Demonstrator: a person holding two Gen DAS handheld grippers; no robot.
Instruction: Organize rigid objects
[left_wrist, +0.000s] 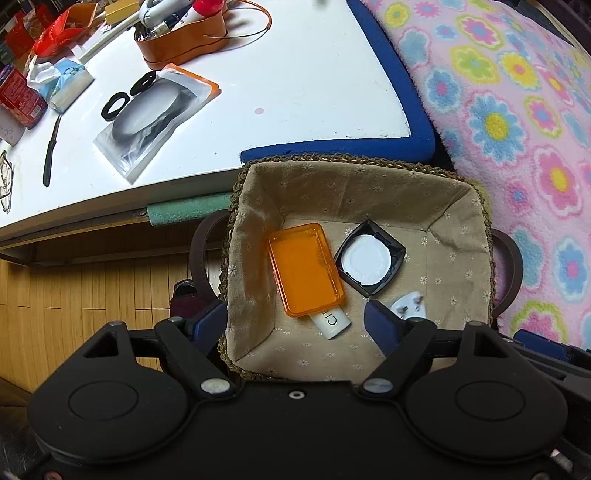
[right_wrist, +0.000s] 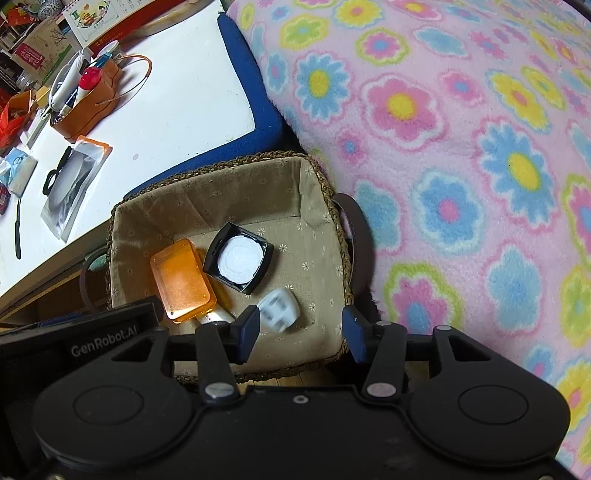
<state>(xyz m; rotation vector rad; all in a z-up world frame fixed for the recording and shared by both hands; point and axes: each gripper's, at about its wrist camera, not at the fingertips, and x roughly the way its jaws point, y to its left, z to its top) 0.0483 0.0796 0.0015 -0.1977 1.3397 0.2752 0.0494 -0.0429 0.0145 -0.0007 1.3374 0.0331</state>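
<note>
A woven basket (left_wrist: 332, 158) (right_wrist: 221, 166) with a beige cloth lining sits below the table edge. In it lie an orange translucent box (left_wrist: 304, 269) (right_wrist: 183, 280), a black square compact (left_wrist: 369, 258) (right_wrist: 238, 258) with a white round centre, a white tube (left_wrist: 332, 323) (right_wrist: 218, 315) partly under the box, and a white plug (left_wrist: 408, 304) (right_wrist: 279, 308), blurred in the right wrist view. My left gripper (left_wrist: 295, 325) hangs open over the basket's near left side, holding nothing. My right gripper (right_wrist: 301, 332) is open above the plug, its pads clear of it.
A white table (left_wrist: 295, 92) with a blue padded edge carries an orange leather pouch (left_wrist: 184, 40), a clear bag with a black band (left_wrist: 155, 118), black rings (left_wrist: 114, 107), a black pen (left_wrist: 50, 155) and a tissue pack (left_wrist: 62, 85). A flowered blanket (right_wrist: 461, 147) lies to the right, wooden floor (left_wrist: 92, 288) to the left.
</note>
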